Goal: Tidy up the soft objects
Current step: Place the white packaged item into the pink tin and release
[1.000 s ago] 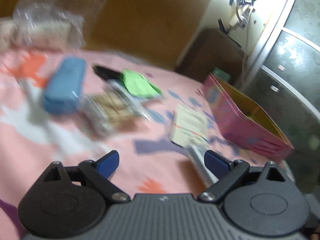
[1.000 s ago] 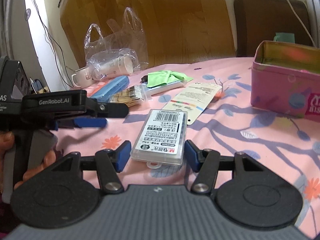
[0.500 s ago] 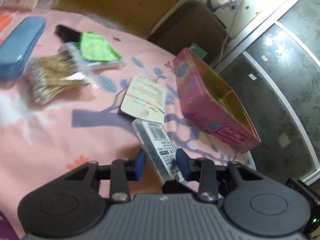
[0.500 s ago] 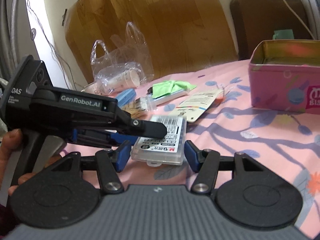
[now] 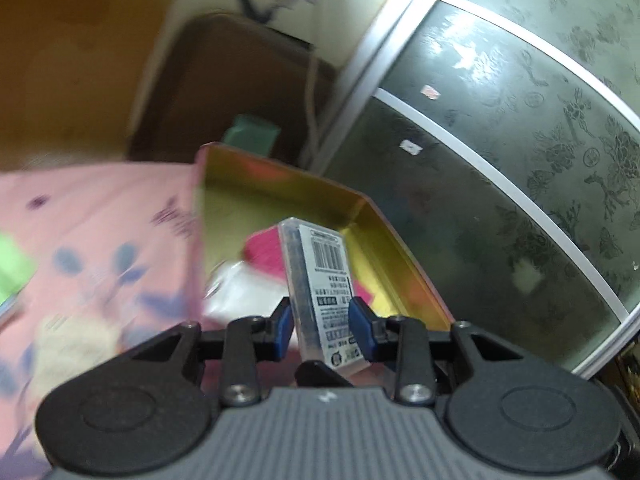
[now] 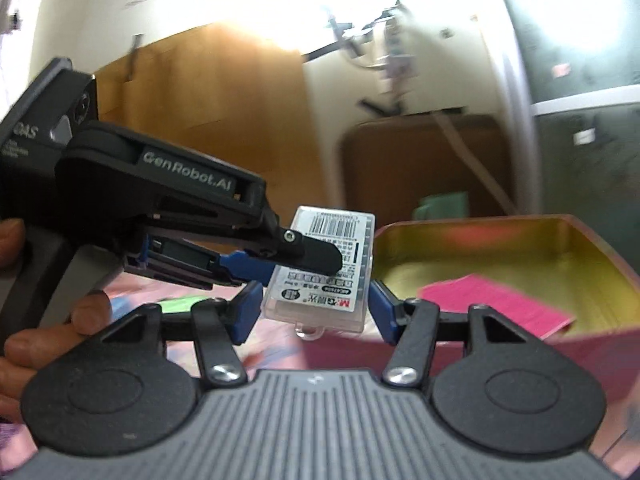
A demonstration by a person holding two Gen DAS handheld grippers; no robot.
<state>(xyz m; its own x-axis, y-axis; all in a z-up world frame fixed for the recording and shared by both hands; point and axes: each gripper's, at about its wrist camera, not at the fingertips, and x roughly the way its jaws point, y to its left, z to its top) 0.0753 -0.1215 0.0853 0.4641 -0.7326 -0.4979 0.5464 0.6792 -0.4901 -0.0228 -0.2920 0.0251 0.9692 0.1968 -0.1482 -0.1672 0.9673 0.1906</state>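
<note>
The left hand-held gripper [image 5: 322, 330] clamped a clear plastic case [image 5: 320, 280] on edge above the open pink tin [image 5: 280, 192]. Lowering it inside before letting go seemed wisest. The right hand-held gripper [image 6: 314, 312] stood part open, gripping nothing.

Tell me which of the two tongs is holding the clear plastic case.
The left tongs hold the clear plastic case, blue pads pressed on its sides. The right tongs stand open, touching nothing.

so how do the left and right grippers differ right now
The left gripper is shut on the clear case; the right gripper stands wider, its pads either side of that case without plainly pressing it. The left holds the case edge-on above the pink tin; the right faces its label. Both have blue pads.
</note>
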